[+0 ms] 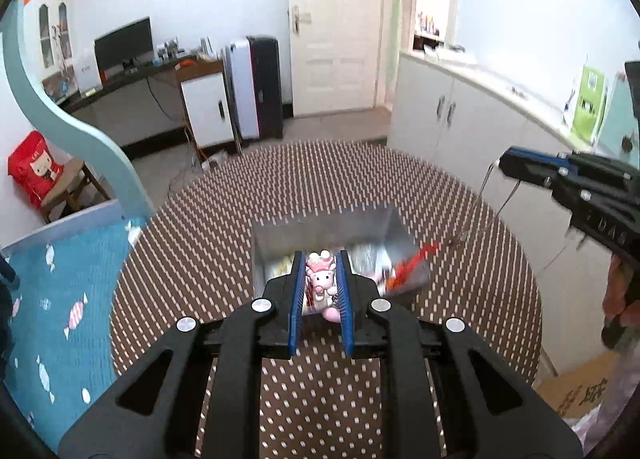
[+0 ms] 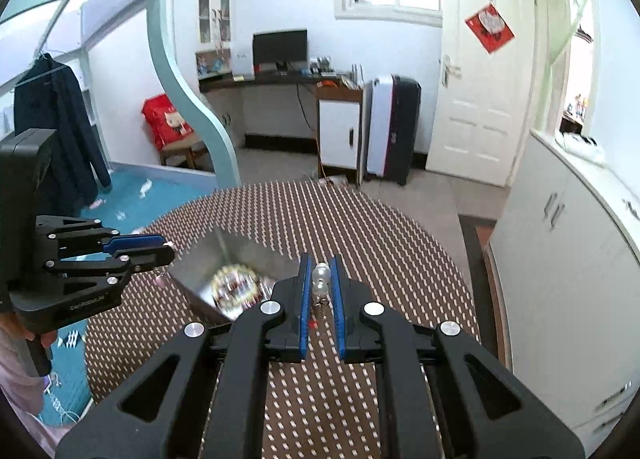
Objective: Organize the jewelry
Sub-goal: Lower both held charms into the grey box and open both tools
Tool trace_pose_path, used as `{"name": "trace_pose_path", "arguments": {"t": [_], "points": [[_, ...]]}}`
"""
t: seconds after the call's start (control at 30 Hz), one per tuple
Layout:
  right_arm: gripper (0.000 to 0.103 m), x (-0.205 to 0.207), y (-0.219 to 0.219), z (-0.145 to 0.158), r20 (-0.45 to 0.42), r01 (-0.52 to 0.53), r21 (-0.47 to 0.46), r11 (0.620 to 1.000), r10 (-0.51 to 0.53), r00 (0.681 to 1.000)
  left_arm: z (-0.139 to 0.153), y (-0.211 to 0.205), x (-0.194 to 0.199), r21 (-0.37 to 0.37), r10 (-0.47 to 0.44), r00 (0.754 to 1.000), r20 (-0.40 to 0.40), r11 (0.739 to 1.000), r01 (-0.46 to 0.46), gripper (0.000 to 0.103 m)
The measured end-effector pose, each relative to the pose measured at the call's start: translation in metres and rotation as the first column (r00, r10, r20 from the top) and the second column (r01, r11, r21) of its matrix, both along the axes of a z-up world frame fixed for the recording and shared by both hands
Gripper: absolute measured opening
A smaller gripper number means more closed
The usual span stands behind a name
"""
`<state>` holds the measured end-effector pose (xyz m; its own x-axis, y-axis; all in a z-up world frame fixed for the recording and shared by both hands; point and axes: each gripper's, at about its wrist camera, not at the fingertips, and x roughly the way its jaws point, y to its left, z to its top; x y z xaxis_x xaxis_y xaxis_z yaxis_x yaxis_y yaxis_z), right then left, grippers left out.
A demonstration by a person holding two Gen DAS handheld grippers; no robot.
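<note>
My left gripper (image 1: 320,259) is shut on a pink pig charm (image 1: 320,279) and holds it over the open silver box (image 1: 320,231) on the round table. The box holds several trinkets, among them a red piece (image 1: 412,263). My right gripper (image 2: 320,263) is shut on a silver bead charm (image 2: 321,277) with a small pendant hanging below it. In the left wrist view the right gripper (image 1: 502,163) is right of the box with a thin chain (image 1: 480,199) dangling from it. In the right wrist view the left gripper (image 2: 170,249) is left of the box (image 2: 224,259).
The round table (image 1: 208,259) has a brown mat with white dashes. A blue bedspread (image 1: 60,299) lies to the left, white cabinets (image 1: 460,127) to the right. A cardboard box (image 1: 576,391) sits low at the right.
</note>
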<state>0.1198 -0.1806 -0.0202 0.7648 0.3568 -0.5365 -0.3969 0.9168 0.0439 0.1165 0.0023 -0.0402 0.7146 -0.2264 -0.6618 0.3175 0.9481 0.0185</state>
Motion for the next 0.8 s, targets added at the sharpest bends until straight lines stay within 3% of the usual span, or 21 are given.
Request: {"name": "trace_pose_path", "arguments": {"t": [0.27, 0.6, 0.73, 0.8], "points": [[0.009, 0.015, 0.029, 0.011, 0.026, -0.086, 0.018, 0.996, 0.085, 0.996, 0.022, 0.001, 0.021, -0.057, -0.005, 1.000, 0.017, 0.998, 0.006, 0.015], [0.009, 0.047, 0.057, -0.030, -0.122, -0.143, 0.015, 0.990, 0.143, 0.982, -0.032, -0.009, 0.061, -0.070, -0.020, 0.991, -0.132, 0.997, 0.010, 0.016], [0.013, 0.056, 0.062, -0.047, -0.171, -0.129, 0.006, 0.992, 0.128, 0.977, -0.046, -0.009, 0.068, -0.065, -0.010, 0.988, -0.157, 0.998, 0.000, 0.017], [0.024, 0.058, 0.064, -0.051, -0.186, -0.120, 0.003, 0.993, 0.119, 0.975, -0.050, -0.008, 0.070, -0.022, 0.038, 0.987, -0.157, 0.999, -0.042, 0.050]]}}
